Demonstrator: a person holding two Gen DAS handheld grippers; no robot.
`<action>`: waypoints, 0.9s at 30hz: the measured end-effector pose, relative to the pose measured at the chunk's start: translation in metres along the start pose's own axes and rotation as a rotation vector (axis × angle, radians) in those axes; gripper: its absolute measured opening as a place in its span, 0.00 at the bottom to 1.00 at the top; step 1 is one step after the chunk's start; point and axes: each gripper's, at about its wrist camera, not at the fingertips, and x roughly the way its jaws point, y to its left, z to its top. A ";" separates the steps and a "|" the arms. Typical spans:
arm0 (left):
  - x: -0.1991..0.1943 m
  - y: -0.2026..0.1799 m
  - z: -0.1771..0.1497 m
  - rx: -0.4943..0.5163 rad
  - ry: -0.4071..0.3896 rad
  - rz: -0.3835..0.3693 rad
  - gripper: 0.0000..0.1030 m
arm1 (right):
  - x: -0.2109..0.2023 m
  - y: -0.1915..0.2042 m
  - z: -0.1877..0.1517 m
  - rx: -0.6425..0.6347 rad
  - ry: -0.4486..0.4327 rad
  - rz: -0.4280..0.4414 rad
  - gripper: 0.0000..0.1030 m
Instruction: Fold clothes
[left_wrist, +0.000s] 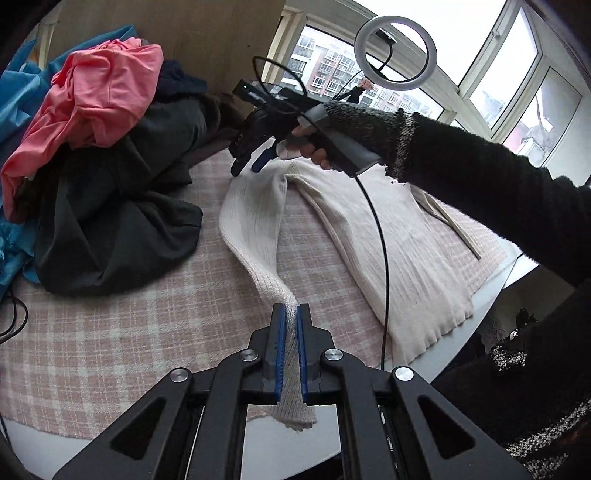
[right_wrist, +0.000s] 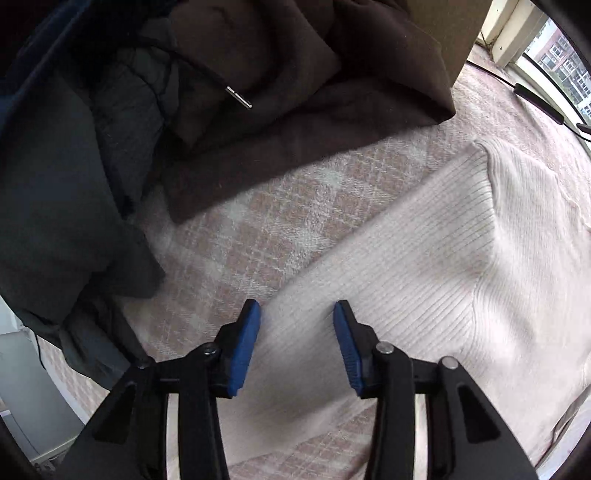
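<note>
A cream ribbed sweater (left_wrist: 399, 236) lies flat on the pink checked cloth (left_wrist: 129, 332). My left gripper (left_wrist: 291, 314) is shut on the cuff of its sleeve (left_wrist: 255, 221), which rises off the cloth in a twisted band toward the blue pads. Farther back, a gloved hand holds my right gripper (left_wrist: 247, 168) pointing down over the sweater's shoulder. In the right wrist view the right gripper (right_wrist: 297, 314) stands open just above the cream sweater (right_wrist: 424, 266), with knit under the gap and no pad pressing on it.
A heap of clothes sits at the left: pink (left_wrist: 96, 99), dark grey (left_wrist: 122, 221), blue (left_wrist: 18, 103) and brown (right_wrist: 295, 110) garments. A ring light (left_wrist: 395, 55) stands by the windows. A black cable (left_wrist: 384, 258) hangs across the sweater. The table's white edge (left_wrist: 517, 273) runs at right.
</note>
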 end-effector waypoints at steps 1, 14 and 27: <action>-0.002 -0.007 0.001 0.003 -0.007 0.002 0.05 | 0.000 0.000 -0.001 -0.015 -0.012 -0.005 0.24; 0.048 -0.157 -0.002 0.077 0.047 -0.081 0.09 | -0.102 -0.122 -0.076 0.028 -0.247 0.188 0.03; -0.030 -0.131 -0.068 -0.188 0.090 0.138 0.13 | -0.196 -0.212 -0.265 0.032 -0.208 0.691 0.38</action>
